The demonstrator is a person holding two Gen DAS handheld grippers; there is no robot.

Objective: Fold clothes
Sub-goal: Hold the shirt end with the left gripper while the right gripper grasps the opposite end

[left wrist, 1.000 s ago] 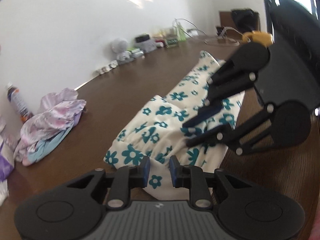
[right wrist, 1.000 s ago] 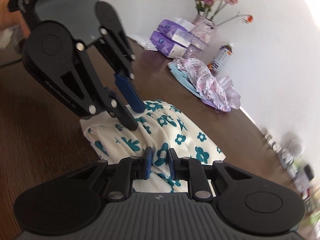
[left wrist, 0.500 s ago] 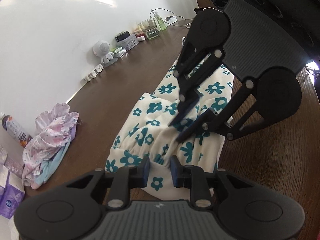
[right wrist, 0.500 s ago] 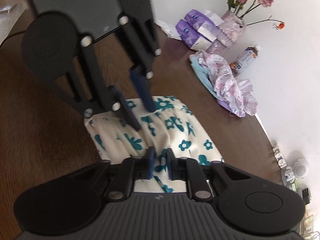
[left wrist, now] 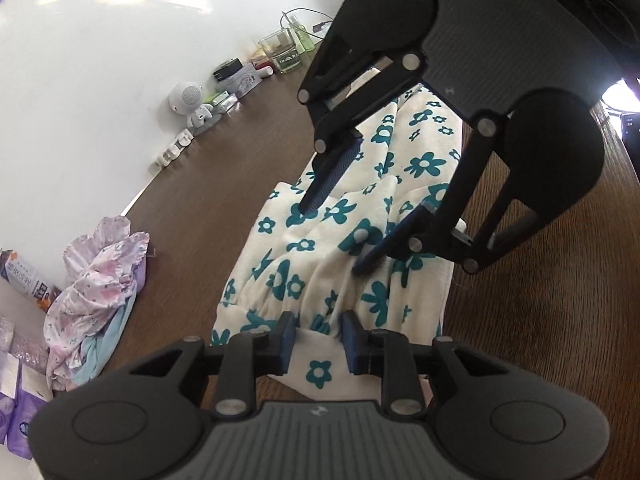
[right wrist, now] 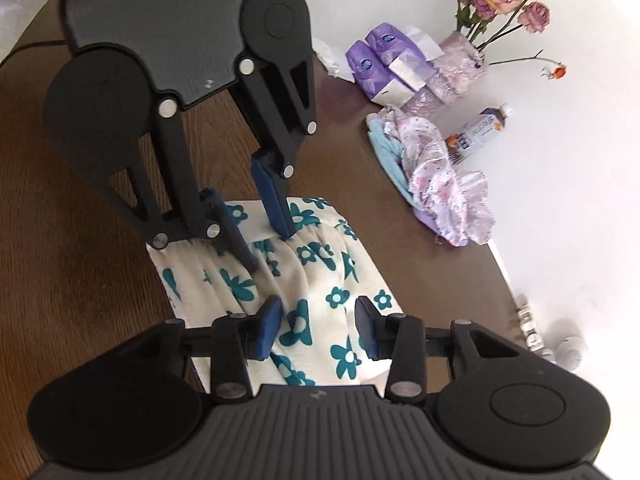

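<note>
Floral garment (left wrist: pixel 360 216), cream with teal flowers, is laid folded on the brown table (left wrist: pixel 540 320). Both grippers are held low over it, tips facing. Left gripper (left wrist: pixel 318 338) is spread apart, cloth between its fingers ungripped; right gripper (right wrist: pixel 318 326) likewise released. Crumpled pink clothes (right wrist: pixel 436 176) lie apart.

My two grippers face each other over the floral cloth (left wrist: pixel 360 208), tips close, little room between. Left gripper (left wrist: pixel 318 338) has its jaws parted, cloth bunched in the gap. Right gripper (right wrist: pixel 318 326) has its jaws wide, cloth under them. Bare table (right wrist: pixel 72 240) on the near side of the cloth is free. Toward the wall: crumpled clothes pile (right wrist: pixel 436 172), bottle (right wrist: pixel 480 130), purple packs (right wrist: pixel 380 66), vase (right wrist: pixel 460 64). Strip of bare wood between cloth and pile is passable. Small toys (left wrist: pixel 192 108) and clutter line the wall edge.
</note>
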